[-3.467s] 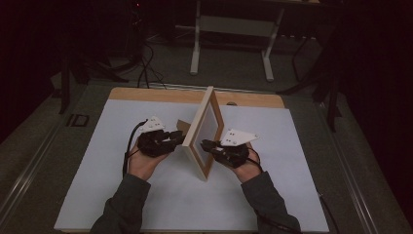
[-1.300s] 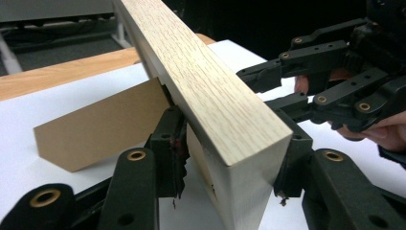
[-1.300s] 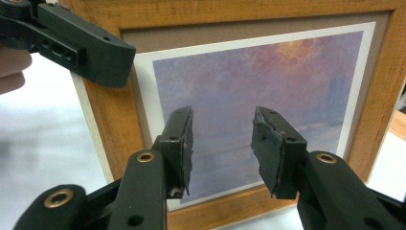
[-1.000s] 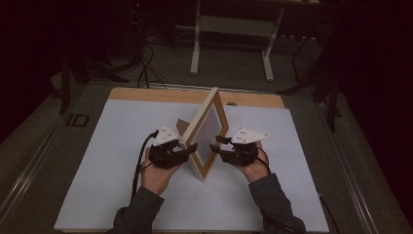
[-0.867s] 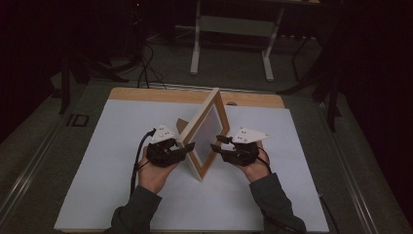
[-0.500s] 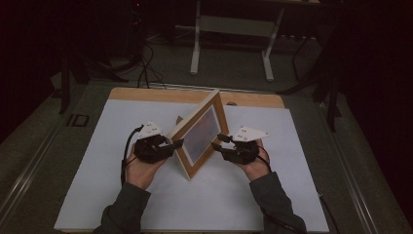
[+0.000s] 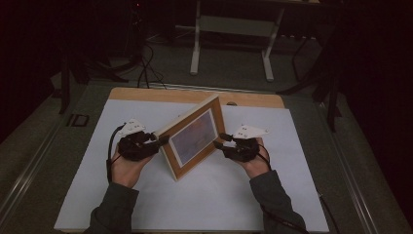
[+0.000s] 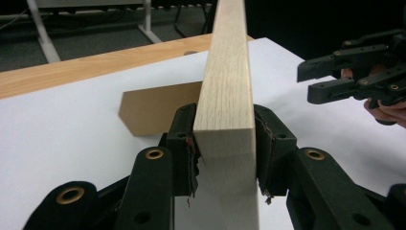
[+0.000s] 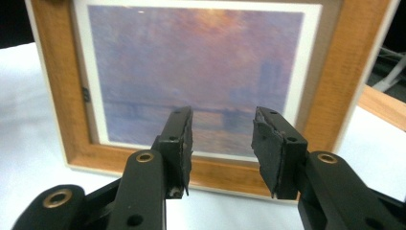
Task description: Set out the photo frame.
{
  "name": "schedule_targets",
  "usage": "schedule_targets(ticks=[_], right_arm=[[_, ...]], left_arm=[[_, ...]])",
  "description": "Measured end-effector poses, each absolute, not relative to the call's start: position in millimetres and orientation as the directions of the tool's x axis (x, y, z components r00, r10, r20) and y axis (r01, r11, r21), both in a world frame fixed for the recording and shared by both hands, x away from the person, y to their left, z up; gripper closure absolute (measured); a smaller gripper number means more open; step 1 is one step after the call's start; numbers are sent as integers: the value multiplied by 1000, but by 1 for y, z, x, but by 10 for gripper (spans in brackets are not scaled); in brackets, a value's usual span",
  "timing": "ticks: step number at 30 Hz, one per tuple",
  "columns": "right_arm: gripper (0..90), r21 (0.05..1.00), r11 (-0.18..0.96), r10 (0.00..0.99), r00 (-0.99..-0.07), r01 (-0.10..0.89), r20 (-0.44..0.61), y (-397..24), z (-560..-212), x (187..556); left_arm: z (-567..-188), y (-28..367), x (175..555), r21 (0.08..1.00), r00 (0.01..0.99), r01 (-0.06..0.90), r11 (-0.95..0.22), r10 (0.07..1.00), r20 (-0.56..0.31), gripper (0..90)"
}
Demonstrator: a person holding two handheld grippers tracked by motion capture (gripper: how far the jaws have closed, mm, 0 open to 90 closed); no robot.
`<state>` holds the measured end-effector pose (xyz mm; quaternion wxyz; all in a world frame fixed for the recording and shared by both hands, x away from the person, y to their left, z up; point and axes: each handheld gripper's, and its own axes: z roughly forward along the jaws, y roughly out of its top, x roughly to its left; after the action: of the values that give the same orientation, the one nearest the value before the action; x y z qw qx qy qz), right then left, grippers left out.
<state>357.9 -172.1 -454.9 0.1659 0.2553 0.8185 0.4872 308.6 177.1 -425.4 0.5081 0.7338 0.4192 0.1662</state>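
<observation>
A wooden picture frame point(image 7: 195, 139) with a hazy purple print stands upright on the white table cover, angled so that its face turns toward the right hand. My left gripper point(image 7: 163, 140) holds the frame's near side edge point(image 8: 225, 96). Both pads press on the wood, though the jaws have just been opening a little with the edge still between them. A brown stand flap point(image 8: 153, 108) sticks out behind the frame. My right gripper point(image 7: 219, 140) is open just in front of the print point(image 9: 210, 62), its fingertips point(image 9: 221, 139) holding nothing.
A white sheet point(image 7: 272, 195) covers the table, with a bare wooden strip point(image 7: 160, 95) along the far edge. Beyond the table are a metal stand's legs point(image 7: 231, 48) and cables on the dark floor. The other gripper point(image 8: 335, 76) shows at the right of the left gripper view.
The left hand has moved left and swung the frame's near edge with it, so the print now faces more toward the right gripper. The right hand has stayed put.
</observation>
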Motion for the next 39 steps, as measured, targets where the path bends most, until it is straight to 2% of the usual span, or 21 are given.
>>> schedule_targets(ticks=[6,8,16,21,39], right_arm=[[572,877,393,598,-801,276,-16,-179,-457,364],[568,878,385,603,-797,284,-7,-180,-457,366],[558,876,370,619,-786,308,15,-181,-455,379],[543,874,372,628,-779,312,11,-181,-452,386],[452,867,369,641,-767,335,23,-177,-443,420]], left_arm=[[-426,201,308,890,587,445,-98,782,-208,638],[-426,206,310,892,621,440,-106,753,-217,687],[-431,215,317,889,682,453,-70,670,-295,713],[-432,217,321,885,684,462,-63,660,-310,717],[-427,195,331,889,613,438,-137,769,-183,670]])
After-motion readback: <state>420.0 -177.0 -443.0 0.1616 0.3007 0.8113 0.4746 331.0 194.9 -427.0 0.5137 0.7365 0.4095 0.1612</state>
